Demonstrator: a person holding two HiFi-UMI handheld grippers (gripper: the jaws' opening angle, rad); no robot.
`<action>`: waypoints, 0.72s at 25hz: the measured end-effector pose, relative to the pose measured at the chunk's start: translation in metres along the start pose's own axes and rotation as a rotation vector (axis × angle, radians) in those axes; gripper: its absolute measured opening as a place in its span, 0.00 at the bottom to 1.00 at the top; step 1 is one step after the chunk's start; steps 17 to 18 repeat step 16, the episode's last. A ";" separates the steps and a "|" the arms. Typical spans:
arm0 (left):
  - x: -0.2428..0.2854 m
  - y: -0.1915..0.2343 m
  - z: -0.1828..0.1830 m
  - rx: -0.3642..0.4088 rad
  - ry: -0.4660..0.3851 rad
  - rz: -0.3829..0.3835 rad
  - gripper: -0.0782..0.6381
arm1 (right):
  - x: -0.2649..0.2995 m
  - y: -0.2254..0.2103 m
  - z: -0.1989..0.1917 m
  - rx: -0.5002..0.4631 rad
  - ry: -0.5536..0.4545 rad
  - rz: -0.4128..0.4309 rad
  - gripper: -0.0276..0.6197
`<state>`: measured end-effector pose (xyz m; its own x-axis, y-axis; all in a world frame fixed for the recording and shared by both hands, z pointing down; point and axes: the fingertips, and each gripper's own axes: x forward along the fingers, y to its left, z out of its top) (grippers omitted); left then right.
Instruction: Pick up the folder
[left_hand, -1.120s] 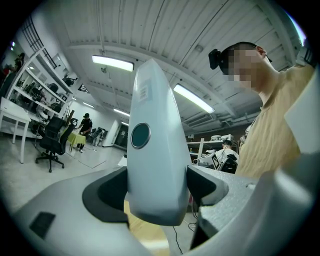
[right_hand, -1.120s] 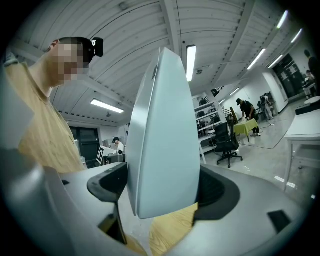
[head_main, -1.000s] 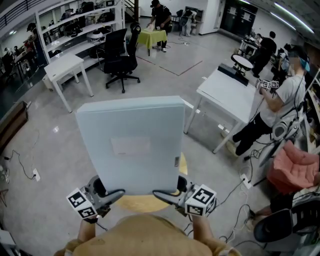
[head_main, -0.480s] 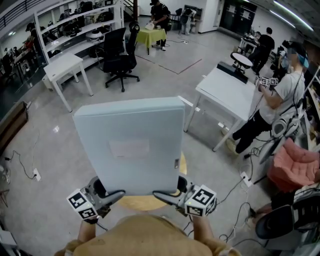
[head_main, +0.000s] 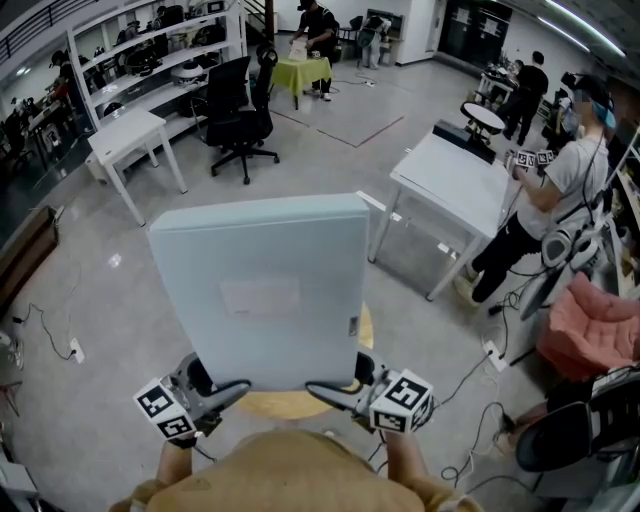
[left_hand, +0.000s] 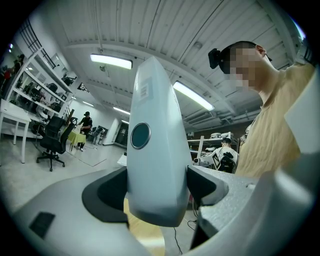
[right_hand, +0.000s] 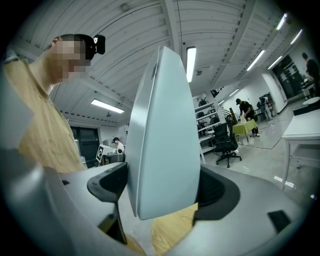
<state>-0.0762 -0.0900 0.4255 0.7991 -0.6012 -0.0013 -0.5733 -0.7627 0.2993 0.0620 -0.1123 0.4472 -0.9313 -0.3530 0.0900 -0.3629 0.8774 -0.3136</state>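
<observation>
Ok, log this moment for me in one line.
phase: folder held up | left gripper: shut on folder | right gripper: shut on folder | below: round wooden table

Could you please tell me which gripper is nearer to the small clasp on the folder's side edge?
Right. The right gripper grips the folder at its bottom edge just below the clasp; the left gripper grips the opposite bottom corner.

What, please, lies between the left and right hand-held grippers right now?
The folder spans that stretch, its lower edge clamped by the left hand-held gripper and the right hand-held gripper, a round wooden table beneath; the head view shows it.
</observation>
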 end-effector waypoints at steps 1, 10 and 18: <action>0.001 -0.003 -0.002 0.000 0.000 0.001 0.61 | -0.003 0.001 -0.001 0.000 -0.001 0.001 0.62; 0.009 -0.013 -0.003 0.006 0.006 0.013 0.61 | -0.015 -0.002 -0.001 0.004 0.003 0.011 0.62; 0.013 -0.008 0.009 0.001 0.003 0.018 0.61 | -0.010 -0.006 0.013 -0.002 0.007 0.015 0.62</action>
